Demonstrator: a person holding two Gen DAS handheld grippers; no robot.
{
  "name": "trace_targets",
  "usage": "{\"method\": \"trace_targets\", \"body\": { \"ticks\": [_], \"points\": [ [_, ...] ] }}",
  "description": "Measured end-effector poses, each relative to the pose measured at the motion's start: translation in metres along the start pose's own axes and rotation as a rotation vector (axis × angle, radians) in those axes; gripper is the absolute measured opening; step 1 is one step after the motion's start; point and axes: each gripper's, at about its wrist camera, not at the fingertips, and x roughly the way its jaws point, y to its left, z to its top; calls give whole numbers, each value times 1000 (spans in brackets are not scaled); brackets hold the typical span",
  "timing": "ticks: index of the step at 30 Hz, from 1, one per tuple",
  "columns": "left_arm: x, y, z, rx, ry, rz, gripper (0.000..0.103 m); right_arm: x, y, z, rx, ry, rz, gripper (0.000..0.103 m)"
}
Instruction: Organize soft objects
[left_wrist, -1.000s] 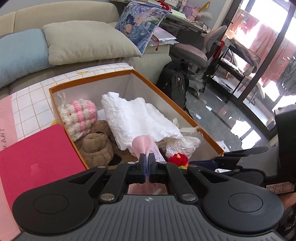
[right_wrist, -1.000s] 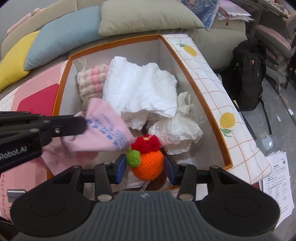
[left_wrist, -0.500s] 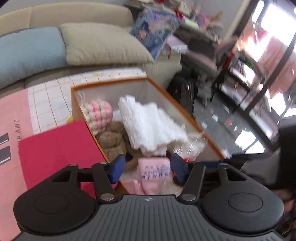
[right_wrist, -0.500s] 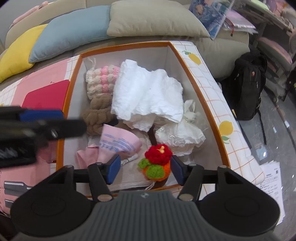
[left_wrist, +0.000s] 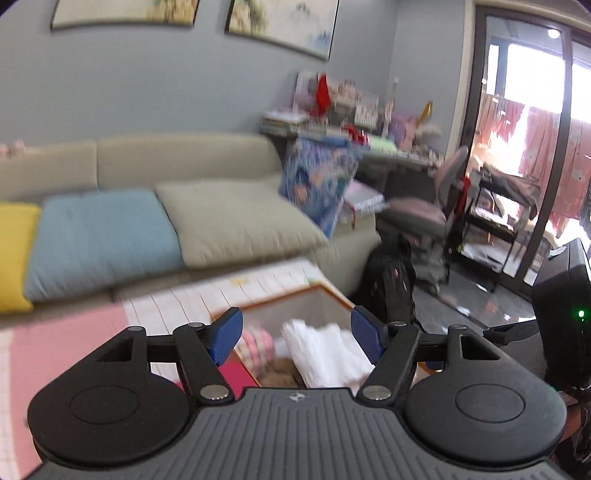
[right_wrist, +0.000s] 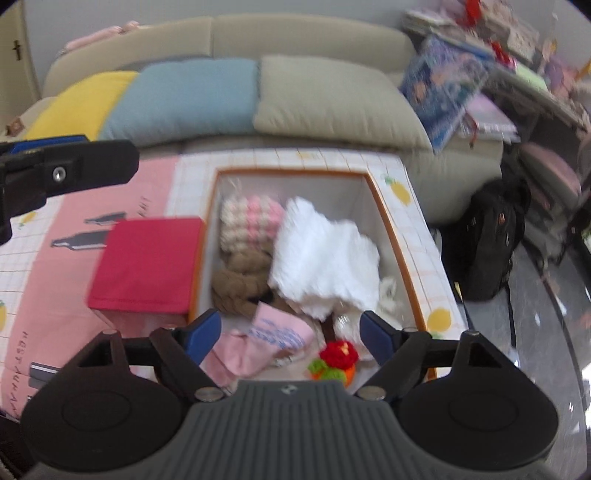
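Note:
An orange-rimmed box (right_wrist: 391, 225) holds soft things: a pink-and-cream crochet piece (right_wrist: 251, 218), a brown plush (right_wrist: 240, 277), a white fluffy cloth (right_wrist: 325, 254), a pink printed cloth (right_wrist: 266, 343) and an orange crochet fruit with a red top (right_wrist: 336, 362). My right gripper (right_wrist: 291, 332) hangs above the box's near end, its jaws still opening, nothing pressed between them. My left gripper (left_wrist: 295, 338) is raised and looks toward the sofa, jaws opening and empty; below it lie the box (left_wrist: 332, 291) and the white cloth (left_wrist: 325, 354). Its finger (right_wrist: 74, 166) shows at left in the right wrist view.
A red flat box (right_wrist: 147, 262) lies left of the box on a pink and white checked cloth (right_wrist: 74, 229). Behind stand a beige sofa (right_wrist: 295, 37) with yellow, blue (right_wrist: 184, 96) and beige cushions. A black backpack (right_wrist: 491, 243), an office chair (left_wrist: 417, 214) and a cluttered desk are at right.
Both grippers opened and rose. The left let go of the pink cloth and the right let go of the crochet fruit; both now lie in the box. The left view tilted up toward the sofa.

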Motion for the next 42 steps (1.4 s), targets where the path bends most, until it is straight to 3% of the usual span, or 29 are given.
{"method": "trace_targets", "body": {
  "ticks": [9, 18, 25, 28, 31, 33, 36, 42],
  "points": [
    [-58, -12, 1, 129, -125, 118, 80, -57, 31, -4, 33, -203, 11, 90],
    [-93, -1, -17, 109, -147, 182, 80, -94, 53, -28, 27, -351, 45, 97],
    [-118, 19, -38, -19, -161, 250, 80, -104, 59, -51, 120, -426, 33, 100],
    [-121, 21, -48, -18, -167, 341, 80, -102, 67, -60, 129, -418, 5, 100],
    [-121, 22, -58, -18, -137, 424, 83, -91, 77, -68, 113, -343, -2, 100],
    [-121, 26, -65, -47, -98, 423, 90, -85, 82, -74, 125, -298, -1, 100],
    [-120, 30, -77, -94, -42, 415, 90, -82, 93, -84, 113, -270, 29, 100],
    [-109, 34, -107, -188, 123, 381, 90, -80, 117, -105, 8, -243, -20, 100]
  ]
}}
